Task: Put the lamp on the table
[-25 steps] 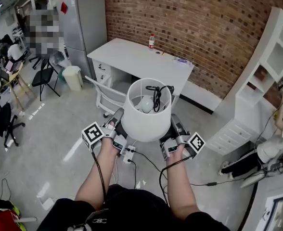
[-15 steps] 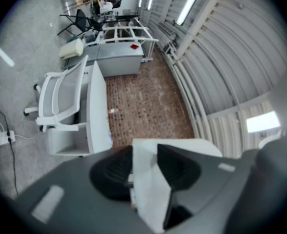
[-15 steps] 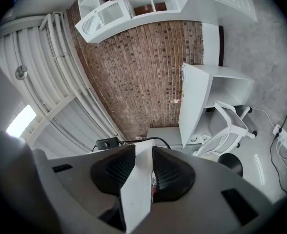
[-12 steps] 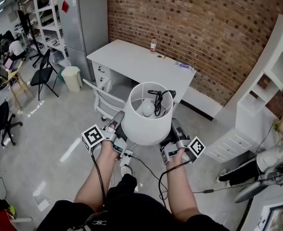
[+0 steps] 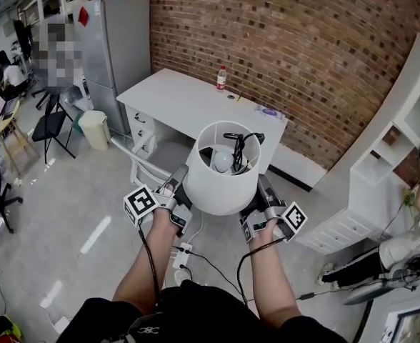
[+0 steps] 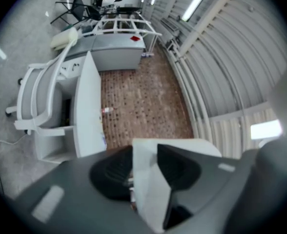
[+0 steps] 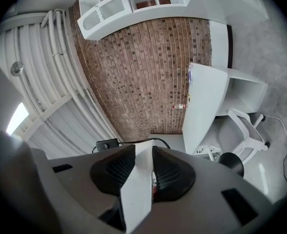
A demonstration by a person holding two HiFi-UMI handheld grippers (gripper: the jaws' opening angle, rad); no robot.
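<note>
A white lamp [image 5: 226, 184] with a drum shade hangs in the air between both grippers, its bulb and coiled black cord showing inside the shade. My left gripper [image 5: 182, 186] is shut on the shade's left wall, seen as a white edge [image 6: 144, 179] pinched between the pads. On the opposite side my right gripper [image 5: 262, 191] is shut on the right wall of the shade [image 7: 137, 189]. The white table [image 5: 196, 104] stands ahead against the brick wall, beyond the lamp.
A small bottle [image 5: 221, 78] and a few small items sit on the table's far side. A white chair [image 5: 144, 171] stands in front of the table. A fridge [image 5: 113, 56] and bin [image 5: 94, 129] are at left, a white shelf unit [image 5: 381, 163] at right. Cables and a power strip [image 5: 181, 254] lie on the floor.
The lamp and both grippers have come closer to the table, which now sits larger and nearer ahead. Both grips on the shade are unchanged.
</note>
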